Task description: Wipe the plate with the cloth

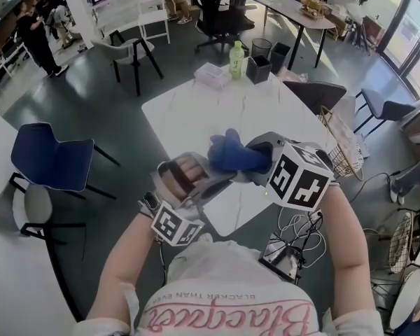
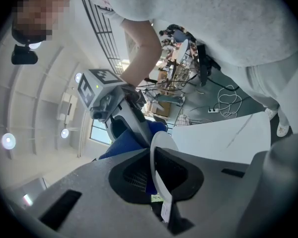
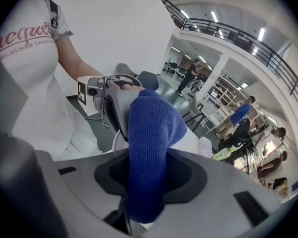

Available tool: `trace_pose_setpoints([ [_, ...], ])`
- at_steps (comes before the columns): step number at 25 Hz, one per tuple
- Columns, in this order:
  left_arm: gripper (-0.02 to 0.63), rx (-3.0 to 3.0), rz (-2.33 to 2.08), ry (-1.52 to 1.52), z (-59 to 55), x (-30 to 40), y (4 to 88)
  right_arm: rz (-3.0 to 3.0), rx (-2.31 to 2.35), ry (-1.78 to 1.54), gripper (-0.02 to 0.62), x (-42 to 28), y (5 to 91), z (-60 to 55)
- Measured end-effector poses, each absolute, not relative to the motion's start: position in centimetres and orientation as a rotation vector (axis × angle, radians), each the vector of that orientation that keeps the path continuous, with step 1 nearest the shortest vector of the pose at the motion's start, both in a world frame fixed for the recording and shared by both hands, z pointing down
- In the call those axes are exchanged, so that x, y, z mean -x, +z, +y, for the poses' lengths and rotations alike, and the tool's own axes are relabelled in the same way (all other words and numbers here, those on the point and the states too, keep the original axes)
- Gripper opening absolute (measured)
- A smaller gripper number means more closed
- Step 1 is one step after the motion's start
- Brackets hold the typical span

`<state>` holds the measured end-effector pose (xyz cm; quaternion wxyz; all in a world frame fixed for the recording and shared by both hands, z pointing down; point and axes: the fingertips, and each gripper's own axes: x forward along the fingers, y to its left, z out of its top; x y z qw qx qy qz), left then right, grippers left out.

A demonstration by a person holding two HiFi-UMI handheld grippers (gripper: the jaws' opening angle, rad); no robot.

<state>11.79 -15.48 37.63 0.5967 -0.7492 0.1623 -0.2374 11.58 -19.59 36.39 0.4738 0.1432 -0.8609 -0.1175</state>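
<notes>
A white plate [image 2: 158, 150] stands edge-on between the jaws of my left gripper [image 2: 157, 176], which is shut on its rim. My right gripper [image 3: 148, 185] is shut on a blue cloth [image 3: 150, 133] that bulges out past its jaws. In the head view both grippers are held together above the near edge of the table, the left gripper [image 1: 213, 182] at left and the right gripper [image 1: 257, 163] at right, with the cloth [image 1: 232, 154] pressed in where they meet. The left gripper view shows the cloth [image 2: 125, 144] right behind the plate. Most of the plate's face is hidden.
The white marble table [image 1: 196, 110] carries a green bottle [image 1: 236, 59], a black container [image 1: 257, 68] and a tissue pack [image 1: 211, 74] at its far end. A wire basket [image 1: 339, 145] stands at the right, a blue chair [image 1: 52, 163] at the left, and cables [image 1: 294, 222] lie on the floor.
</notes>
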Motion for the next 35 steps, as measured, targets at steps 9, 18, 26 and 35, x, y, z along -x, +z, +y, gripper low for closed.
trace_pose_setpoints([
  [9, 0.020, 1.712, 0.356, -0.562, -15.2, -12.0, 37.6, -2.035, -0.320, -0.233, 0.140, -10.8, 39.8, -22.8],
  [18, 0.020, 1.749, 0.373, -0.554, -15.3, -11.7, 37.7, -2.022, -0.398, -0.067, 0.137, -12.3, 44.6, -26.2],
  [26, 0.020, 1.807, 0.446, -0.512, -15.9, -11.1, 36.6, -2.048, -0.587, 0.112, 0.137, -15.6, 47.8, -28.5],
  [35, 0.020, 2.068, 0.687, -0.463, -18.1, -9.2, 36.4, -2.166, -0.913, 0.226, 0.137, -19.2, 46.0, -27.8],
])
